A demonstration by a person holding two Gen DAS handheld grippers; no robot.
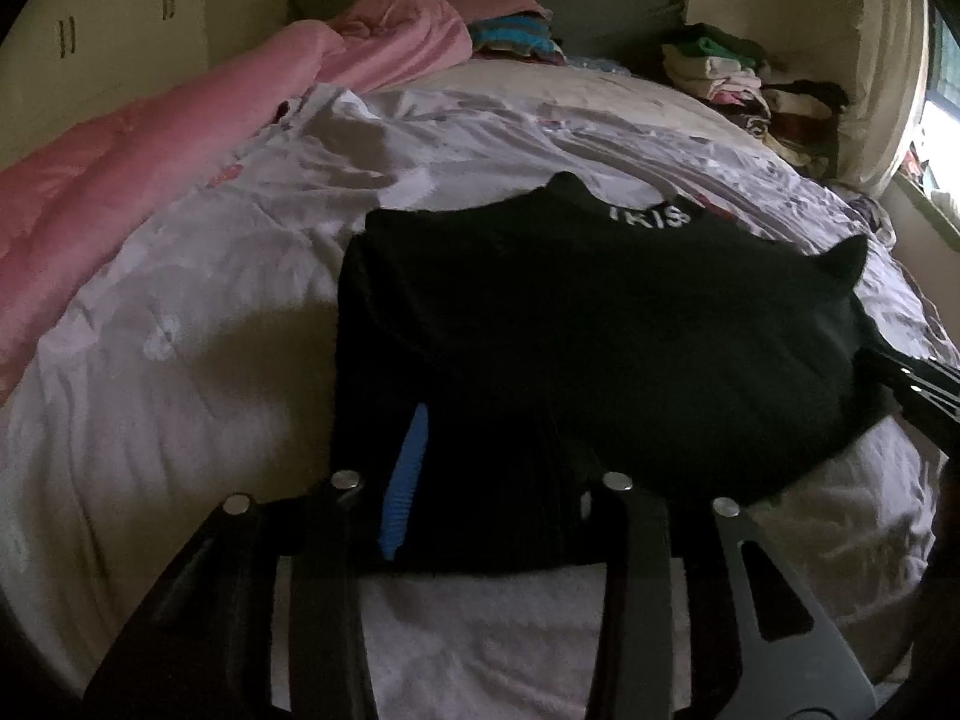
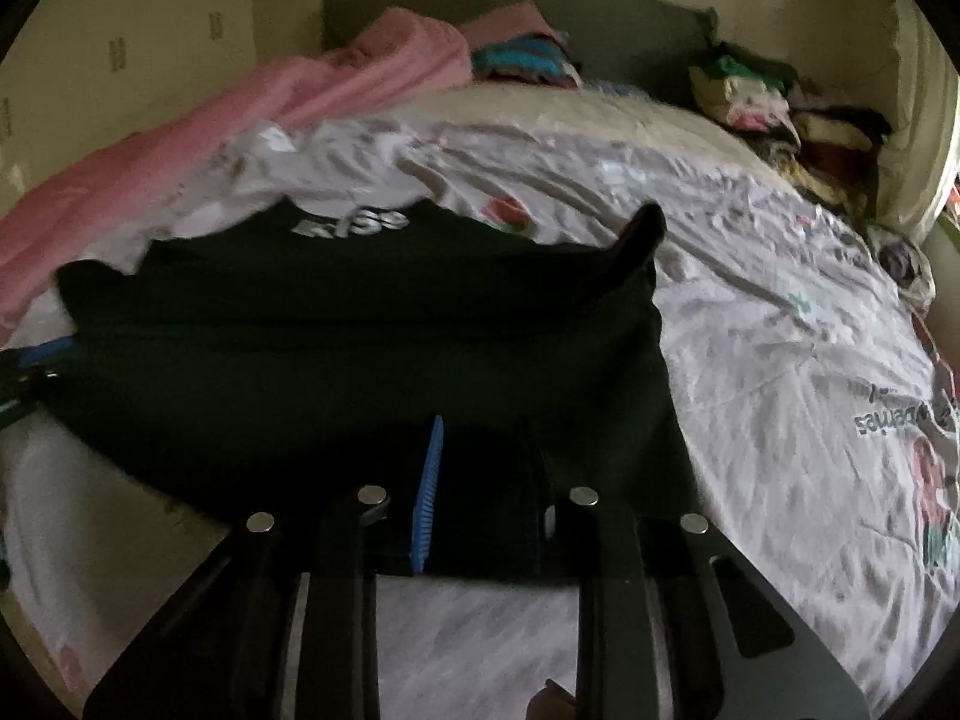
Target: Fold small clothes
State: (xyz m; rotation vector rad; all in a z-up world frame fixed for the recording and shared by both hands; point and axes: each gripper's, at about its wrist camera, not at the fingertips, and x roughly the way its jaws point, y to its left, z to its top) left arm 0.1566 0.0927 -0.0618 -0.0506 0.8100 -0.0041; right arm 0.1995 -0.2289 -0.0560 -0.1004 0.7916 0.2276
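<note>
Two hand-held grippers are seen at the near hem of one black garment (image 1: 570, 312) that is spread on a bed (image 1: 180, 360) covered with a white printed sheet. No container is seen; loose heaps take that part: a pile of clothes (image 1: 744, 84) is stacked at 1 o'clock by the headboard, a striped folded bundle (image 1: 516, 36) lies at 12 o'clock, and a pink quilt (image 1: 150, 138) is bunched along the bed edge at 10 o'clock. In the left wrist view the left hand-held gripper (image 1: 480, 516) is set at 6 o'clock, clenched on the garment's lower left edge, with dark cloth and one blue pad between the fingers. In the right wrist view the right hand-held gripper (image 2: 474, 516) is likewise closed on the lower right edge of the garment (image 2: 360, 324). From both, the garment is stretched away toward 12 o'clock, its white lettering at the far end.
</note>
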